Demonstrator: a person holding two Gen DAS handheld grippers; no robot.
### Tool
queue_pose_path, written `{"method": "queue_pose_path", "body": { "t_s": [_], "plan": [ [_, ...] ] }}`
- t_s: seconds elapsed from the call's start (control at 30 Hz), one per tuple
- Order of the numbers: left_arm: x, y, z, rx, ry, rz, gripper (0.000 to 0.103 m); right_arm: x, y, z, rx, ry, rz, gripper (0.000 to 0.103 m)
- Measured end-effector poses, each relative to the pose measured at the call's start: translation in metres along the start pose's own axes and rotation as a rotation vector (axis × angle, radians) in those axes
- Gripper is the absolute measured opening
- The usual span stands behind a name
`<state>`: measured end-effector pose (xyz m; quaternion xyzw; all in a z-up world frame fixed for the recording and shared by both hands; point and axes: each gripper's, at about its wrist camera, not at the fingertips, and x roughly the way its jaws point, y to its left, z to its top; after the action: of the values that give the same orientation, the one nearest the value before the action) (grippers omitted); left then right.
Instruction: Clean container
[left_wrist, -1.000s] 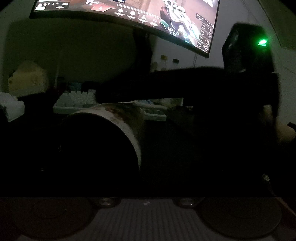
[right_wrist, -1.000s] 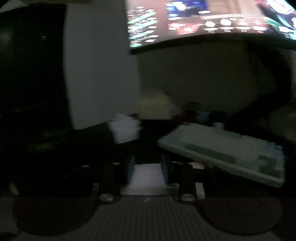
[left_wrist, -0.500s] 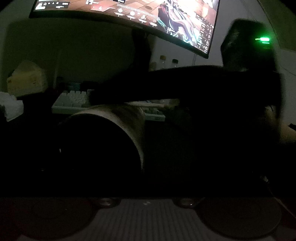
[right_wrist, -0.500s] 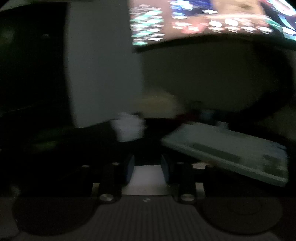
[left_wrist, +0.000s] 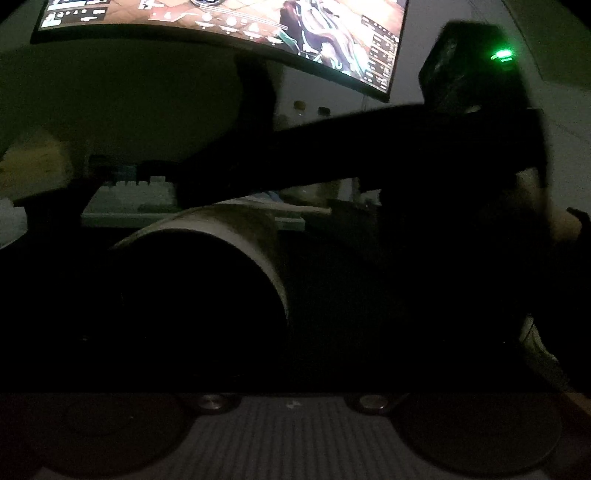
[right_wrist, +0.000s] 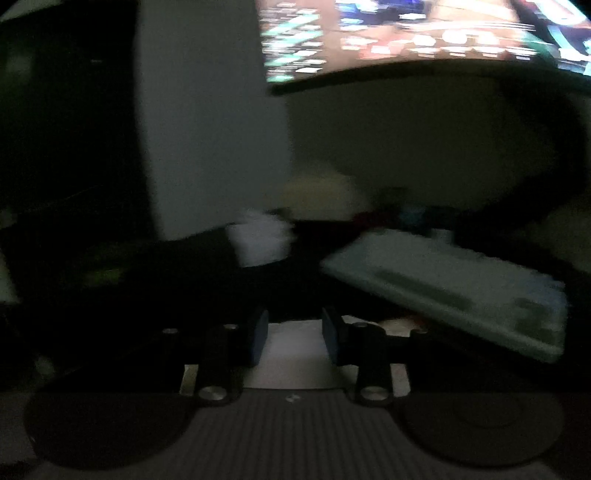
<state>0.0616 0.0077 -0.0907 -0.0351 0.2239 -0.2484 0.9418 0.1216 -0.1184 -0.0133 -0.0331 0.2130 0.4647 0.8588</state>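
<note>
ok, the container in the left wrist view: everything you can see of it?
The container is a pale cylinder, possibly paper or card, lying tilted with its dark round end toward the camera. Only the upper wall is lit; faint brownish marks show near the top. The right gripper's dark body reaches across its far end. Contact and the left grip are lost in darkness. A keyboard sits behind.

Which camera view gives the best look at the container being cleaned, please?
The left wrist view: the container fills its middle, pale wall lit, underside dark. The right wrist view is blurred and shows no clear container, only a white cloth between its fingers.
</note>
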Motion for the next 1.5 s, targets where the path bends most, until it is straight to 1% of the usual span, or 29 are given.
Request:
{"method": "queue_pose_path", "body": {
  "t_s": [0.07,0.13,0.27,0.33,0.37,0.4,0.5,0.57,0.63,0.73,0.8,0.83,0.87,0.97,1.0,1.03,1.27,1.4,1.43,1.47,1.5],
  "plan": [
    [0.000,-0.002,-0.001,0.003,0.002,-0.004,0.103,-0.005,0.006,-0.001,-0.023,0.004,0.047,0.037],
    [-0.001,-0.003,-0.001,0.005,0.005,-0.010,0.103,-0.007,0.001,-0.001,-0.019,0.006,0.055,0.037],
    [-0.002,-0.007,-0.002,0.021,0.012,-0.026,0.103,-0.007,-0.021,-0.001,-0.010,0.012,-0.105,0.037],
    [-0.002,-0.009,-0.003,0.026,0.017,-0.035,0.103,-0.007,-0.026,0.000,0.012,0.019,-0.130,0.037],
    [-0.001,-0.010,-0.003,0.028,0.019,-0.038,0.103,-0.008,-0.023,0.000,0.009,0.023,-0.116,0.037],
    [-0.001,-0.011,-0.003,0.030,0.020,-0.040,0.103,-0.010,-0.018,0.000,0.001,0.026,-0.076,0.038],
    [0.000,-0.014,-0.005,0.040,0.024,-0.044,0.103,-0.017,-0.001,0.000,-0.036,0.036,0.087,0.040],
    [-0.001,-0.015,-0.005,0.041,0.024,-0.051,0.103,-0.020,0.002,0.001,-0.051,0.047,0.117,0.040],
    [0.000,-0.015,-0.005,0.038,0.023,-0.063,0.103,-0.020,-0.007,0.003,-0.041,0.058,0.086,0.040],
    [0.001,-0.019,-0.006,0.052,0.026,-0.075,0.103,-0.013,-0.031,0.007,-0.020,0.076,-0.035,0.040],
    [0.002,-0.021,-0.006,0.060,0.026,-0.085,0.103,-0.011,-0.042,0.007,0.017,0.084,-0.083,0.040],
    [0.003,-0.023,-0.007,0.063,0.025,-0.090,0.103,-0.012,-0.043,0.008,0.031,0.087,-0.084,0.040],
    [0.003,-0.024,-0.007,0.066,0.025,-0.094,0.103,-0.012,-0.041,0.007,0.032,0.088,-0.059,0.040],
    [0.006,-0.027,-0.007,0.071,0.026,-0.095,0.103,-0.018,-0.020,-0.001,0.004,0.074,0.071,0.040],
    [0.007,-0.027,-0.006,0.070,0.026,-0.094,0.103,-0.022,-0.012,-0.004,-0.015,0.065,0.103,0.040],
    [0.007,-0.028,-0.006,0.069,0.026,-0.094,0.103,-0.025,-0.008,-0.006,-0.026,0.059,0.115,0.040],
    [0.007,-0.034,-0.008,0.083,0.026,-0.100,0.103,-0.040,-0.002,-0.015,-0.048,0.026,0.092,0.040],
    [0.006,-0.035,-0.008,0.084,0.026,-0.102,0.103,-0.041,-0.001,-0.021,-0.062,-0.003,0.086,0.039],
    [0.006,-0.036,-0.008,0.087,0.026,-0.101,0.103,-0.041,-0.002,-0.022,-0.062,-0.009,0.083,0.038],
    [0.006,-0.036,-0.008,0.089,0.026,-0.101,0.103,-0.040,-0.003,-0.022,-0.059,-0.012,0.079,0.031],
    [0.005,-0.036,-0.009,0.090,0.025,-0.100,0.103,-0.039,-0.006,-0.022,-0.057,-0.016,0.068,0.027]
  ]
}}
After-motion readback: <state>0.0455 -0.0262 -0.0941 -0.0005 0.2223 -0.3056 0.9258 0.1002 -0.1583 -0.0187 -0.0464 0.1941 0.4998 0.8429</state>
